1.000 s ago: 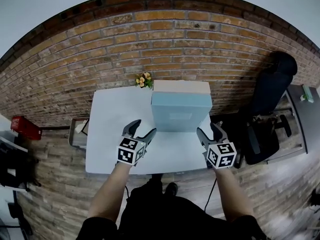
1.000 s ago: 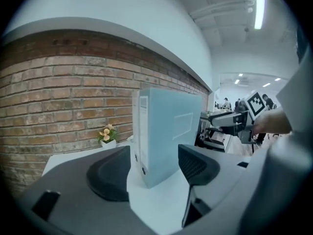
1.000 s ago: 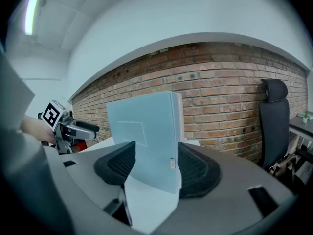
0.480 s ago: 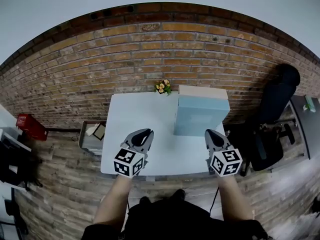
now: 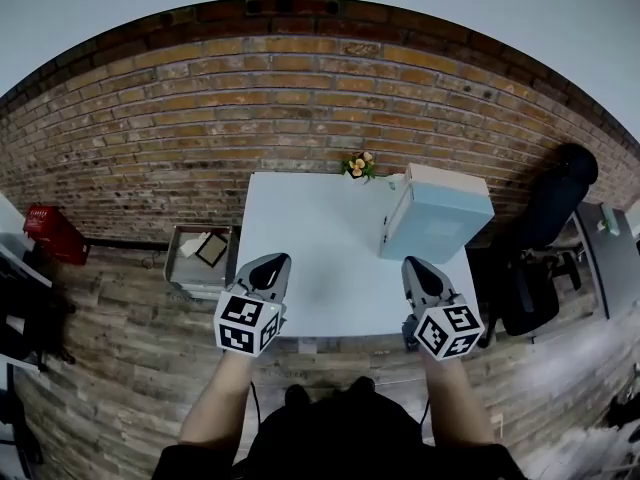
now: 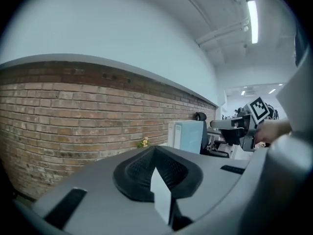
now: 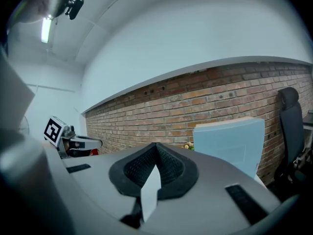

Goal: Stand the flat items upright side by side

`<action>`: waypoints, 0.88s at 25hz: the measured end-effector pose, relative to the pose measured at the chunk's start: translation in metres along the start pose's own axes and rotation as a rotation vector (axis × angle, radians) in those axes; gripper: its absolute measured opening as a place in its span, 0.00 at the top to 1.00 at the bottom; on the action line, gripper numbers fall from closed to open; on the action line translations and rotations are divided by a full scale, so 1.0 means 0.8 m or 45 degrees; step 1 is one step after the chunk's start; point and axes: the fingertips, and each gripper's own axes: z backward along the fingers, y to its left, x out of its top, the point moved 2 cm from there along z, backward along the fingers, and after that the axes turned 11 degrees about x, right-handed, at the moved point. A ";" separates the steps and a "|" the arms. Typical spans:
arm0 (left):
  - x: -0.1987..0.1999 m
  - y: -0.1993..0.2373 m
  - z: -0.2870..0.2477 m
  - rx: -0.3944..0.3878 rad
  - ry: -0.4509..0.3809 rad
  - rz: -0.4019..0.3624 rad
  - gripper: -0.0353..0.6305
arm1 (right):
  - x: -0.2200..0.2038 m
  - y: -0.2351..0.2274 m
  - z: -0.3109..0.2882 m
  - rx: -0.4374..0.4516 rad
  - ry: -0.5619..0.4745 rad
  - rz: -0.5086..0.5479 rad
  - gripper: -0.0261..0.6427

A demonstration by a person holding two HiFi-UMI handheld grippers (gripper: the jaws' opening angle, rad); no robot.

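Observation:
A light-blue flat box point(image 5: 437, 216) stands upright near the back right of the white table point(image 5: 320, 258), with its narrow white side facing left. It also shows as the blue box point(image 6: 190, 136) and the blue box point(image 7: 230, 143) in the gripper views. My left gripper point(image 5: 270, 267) hovers over the table's front left edge; its jaws have just been closing, with nothing between them. My right gripper point(image 5: 419, 273) hangs shut and empty at the front right edge, short of the box. Each gripper view shows its own jaws pressed together, left gripper point(image 6: 156, 153), right gripper point(image 7: 156, 150).
A small pot of yellow flowers point(image 5: 358, 165) sits at the table's back edge by the brick wall point(image 5: 300, 98). A grey crate point(image 5: 203, 256) lies on the floor to the left. A black office chair point(image 5: 535, 288) stands to the right, and a red object point(image 5: 48, 234) at far left.
Both grippers have drawn back from the blue box to the table's front edge and risen. Their jaws went from open to shut. The box stays upright.

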 end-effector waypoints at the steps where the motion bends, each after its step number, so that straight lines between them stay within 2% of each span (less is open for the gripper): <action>1: 0.001 0.005 0.006 0.005 -0.008 -0.005 0.92 | 0.003 0.006 0.002 0.004 -0.003 0.014 0.94; 6: 0.018 0.017 0.022 0.034 -0.056 0.000 0.92 | 0.022 0.011 0.010 0.031 -0.027 0.057 0.94; 11: 0.028 0.005 0.020 0.069 -0.064 0.025 0.92 | 0.036 0.010 0.015 0.074 -0.041 0.126 0.94; 22: 0.030 -0.027 0.009 0.102 -0.051 0.029 0.92 | 0.016 -0.015 0.033 0.118 -0.008 0.080 0.94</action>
